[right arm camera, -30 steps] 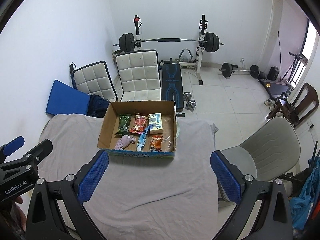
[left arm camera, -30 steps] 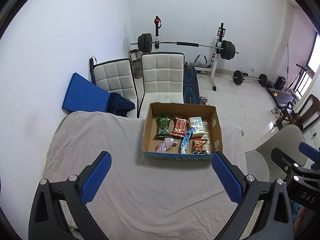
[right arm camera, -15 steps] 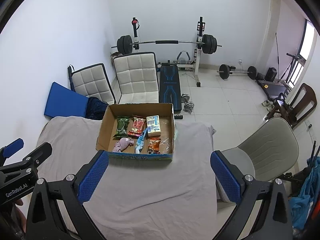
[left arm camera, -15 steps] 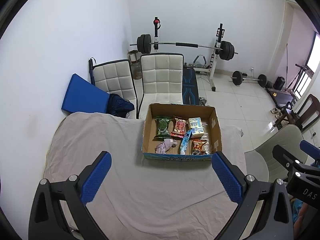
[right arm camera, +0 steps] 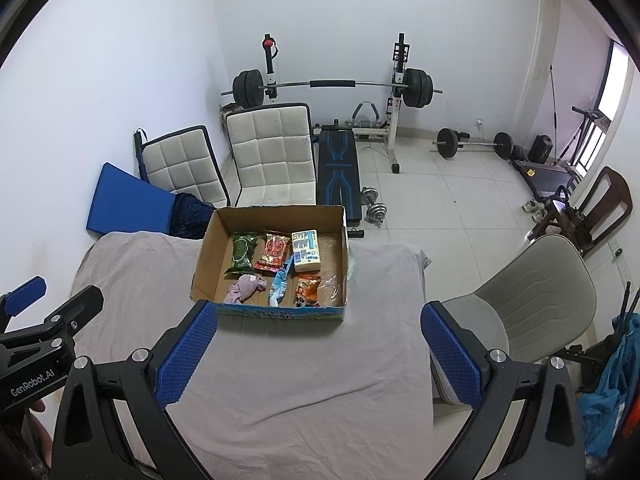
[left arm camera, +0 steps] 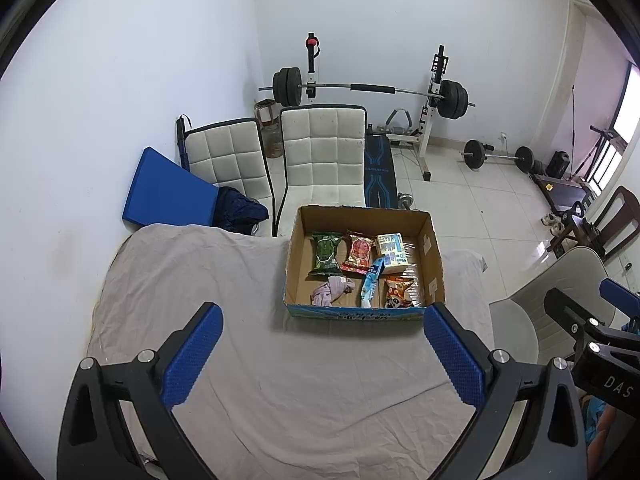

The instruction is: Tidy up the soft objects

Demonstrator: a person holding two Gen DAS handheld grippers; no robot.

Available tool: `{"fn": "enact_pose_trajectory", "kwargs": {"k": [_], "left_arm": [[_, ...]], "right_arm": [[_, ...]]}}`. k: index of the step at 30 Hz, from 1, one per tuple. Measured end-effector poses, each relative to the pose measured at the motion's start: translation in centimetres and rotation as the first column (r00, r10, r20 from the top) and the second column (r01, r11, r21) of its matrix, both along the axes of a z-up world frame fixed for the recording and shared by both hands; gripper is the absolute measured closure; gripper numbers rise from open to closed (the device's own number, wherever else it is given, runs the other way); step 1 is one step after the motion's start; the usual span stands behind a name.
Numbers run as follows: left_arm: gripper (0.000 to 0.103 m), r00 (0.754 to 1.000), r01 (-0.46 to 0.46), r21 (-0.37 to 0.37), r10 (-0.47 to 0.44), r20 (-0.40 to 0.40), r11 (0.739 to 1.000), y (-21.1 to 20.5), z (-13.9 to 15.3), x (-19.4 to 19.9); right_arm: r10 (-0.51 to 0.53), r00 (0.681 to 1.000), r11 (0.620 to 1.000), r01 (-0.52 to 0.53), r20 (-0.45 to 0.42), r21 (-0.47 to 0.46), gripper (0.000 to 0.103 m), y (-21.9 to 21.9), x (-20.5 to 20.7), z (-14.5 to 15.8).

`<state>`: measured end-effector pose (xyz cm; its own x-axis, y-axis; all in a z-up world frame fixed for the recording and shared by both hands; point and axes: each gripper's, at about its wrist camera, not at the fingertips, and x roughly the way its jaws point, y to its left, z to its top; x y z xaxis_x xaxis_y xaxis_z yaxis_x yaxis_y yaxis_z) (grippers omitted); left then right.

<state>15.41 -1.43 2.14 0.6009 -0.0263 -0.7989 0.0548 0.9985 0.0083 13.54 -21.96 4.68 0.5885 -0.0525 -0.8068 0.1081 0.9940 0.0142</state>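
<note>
We see both tools spread wide w/ nothing between the fingers: left tool [left arm camera: 322,354] and right tool [right arm camera: 318,352], each held above the grey-clothed worktop [left arm camera: 200,280], short of the cardboard box [right arm camera: 204,248]. Box sits at the worktop's far edge. Inside: green snack pack [right arm camera: 242,252], red snack pack [right arm camera: 274,250], tissue pack [right arm camera: 306,250] along the back; pink cloth [right arm camera: 245,287], blue wrapper [right arm camera: 279,283], orange snack pack [right arm camera: 306,290] in front.

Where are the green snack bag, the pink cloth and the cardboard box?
green snack bag [right arm camera: 242,251]: right wrist view, middle of its front.
pink cloth [right arm camera: 245,287]: right wrist view, centre of the bundle.
cardboard box [left arm camera: 357,315]: left wrist view, near blue wall.
</note>
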Motion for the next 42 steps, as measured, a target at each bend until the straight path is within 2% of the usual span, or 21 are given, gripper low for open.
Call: {"fn": "enact_pose_trajectory", "kwargs": {"k": [42], "left_arm": [[0.0,1.0,0.005,0.001,-0.005,0.012,1.0,0.14,0.59,0.21]], "right_arm": [[-0.027,1.0,1.0,0.027,0.01,-0.014,0.0,0.03,0.25,0.62]]}}
